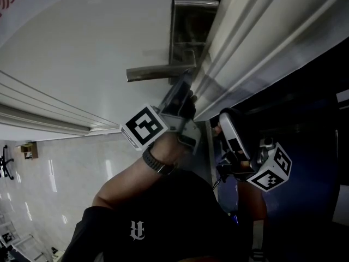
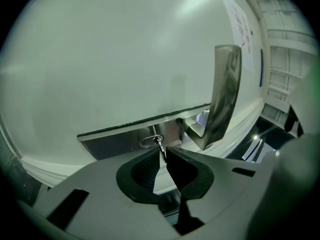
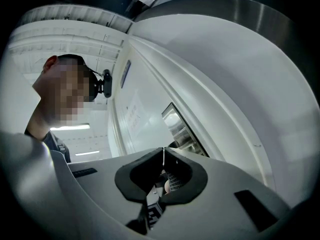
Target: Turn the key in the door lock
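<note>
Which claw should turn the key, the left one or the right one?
Left, most likely. The left claw is shut on the key, which sits in the lock plate, so it only needs to twist. The right claw is shut on nothing and is not at the key.

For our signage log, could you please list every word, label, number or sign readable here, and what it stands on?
Nothing reads clearly.
Red characters on the white door, cut by the picture's edge: unreadable.
Notice on the door, left gripper view: too blurred.
White emblem on the person's black shirt: a logo, no letters legible.
Cube markers: black-and-white patterns, no text.
</note>
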`<control>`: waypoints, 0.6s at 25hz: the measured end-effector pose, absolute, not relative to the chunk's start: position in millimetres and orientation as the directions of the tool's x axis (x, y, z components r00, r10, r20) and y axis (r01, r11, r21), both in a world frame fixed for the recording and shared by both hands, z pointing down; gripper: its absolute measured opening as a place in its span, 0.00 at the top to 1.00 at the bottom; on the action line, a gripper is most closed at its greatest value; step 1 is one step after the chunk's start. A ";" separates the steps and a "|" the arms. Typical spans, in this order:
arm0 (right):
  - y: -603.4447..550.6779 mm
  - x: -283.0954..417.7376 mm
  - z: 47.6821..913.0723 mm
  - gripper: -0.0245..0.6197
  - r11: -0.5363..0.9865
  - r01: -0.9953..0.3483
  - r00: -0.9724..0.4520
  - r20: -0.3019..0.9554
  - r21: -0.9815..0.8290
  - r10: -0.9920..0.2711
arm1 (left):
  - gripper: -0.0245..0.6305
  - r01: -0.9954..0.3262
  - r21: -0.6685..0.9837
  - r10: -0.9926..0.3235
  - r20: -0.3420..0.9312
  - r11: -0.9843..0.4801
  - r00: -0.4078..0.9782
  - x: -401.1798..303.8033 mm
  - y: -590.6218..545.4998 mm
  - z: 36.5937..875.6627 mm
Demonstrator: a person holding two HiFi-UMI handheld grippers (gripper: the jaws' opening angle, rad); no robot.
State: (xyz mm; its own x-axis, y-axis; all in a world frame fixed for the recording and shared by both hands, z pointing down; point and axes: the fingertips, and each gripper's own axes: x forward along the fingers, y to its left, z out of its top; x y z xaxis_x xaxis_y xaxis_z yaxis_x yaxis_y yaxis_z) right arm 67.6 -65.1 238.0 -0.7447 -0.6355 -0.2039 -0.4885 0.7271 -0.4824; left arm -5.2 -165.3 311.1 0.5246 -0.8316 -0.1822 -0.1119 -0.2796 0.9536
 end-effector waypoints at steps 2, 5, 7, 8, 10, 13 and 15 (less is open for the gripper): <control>-65.9 67.3 238.9 0.94 0.727 -0.487 -0.747 -0.200 -0.484 -0.634 | 0.91 -0.088 0.957 -0.834 -0.193 -0.276 0.517 -4.5 -165.7 311.0; -67.3 67.3 239.7 0.94 0.727 -0.485 -0.748 -0.200 -0.486 -0.633 | 0.91 -0.091 0.957 -0.836 -0.190 -0.274 0.515 -3.8 -166.9 311.3; -68.5 66.9 239.5 0.94 0.728 -0.484 -0.748 -0.202 -0.486 -0.632 | 0.91 -0.161 0.945 -0.833 -0.162 -0.286 0.530 -3.9 -166.8 310.6; -69.1 66.4 239.3 0.94 0.728 -0.483 -0.748 -0.203 -0.486 -0.632 | 0.91 -0.205 0.933 -0.830 -0.143 -0.295 0.539 -3.8 -166.6 309.9; -69.9 64.7 238.9 0.94 0.731 -0.479 -0.750 -0.206 -0.486 -0.628 | 0.91 -0.286 0.906 -0.825 -0.109 -0.312 0.555 -3.2 -165.9 308.9; -69.9 63.3 237.3 0.94 0.735 -0.471 -0.753 -0.212 -0.488 -0.623 | 0.91 -0.374 0.870 -0.820 -0.060 -0.323 0.569 -2.5 -164.8 309.5; -69.8 63.1 235.6 0.94 0.738 -0.465 -0.753 -0.219 -0.489 -0.620 | 0.91 -0.393 0.866 -0.819 -0.033 -0.310 0.573 -2.4 -165.1 310.3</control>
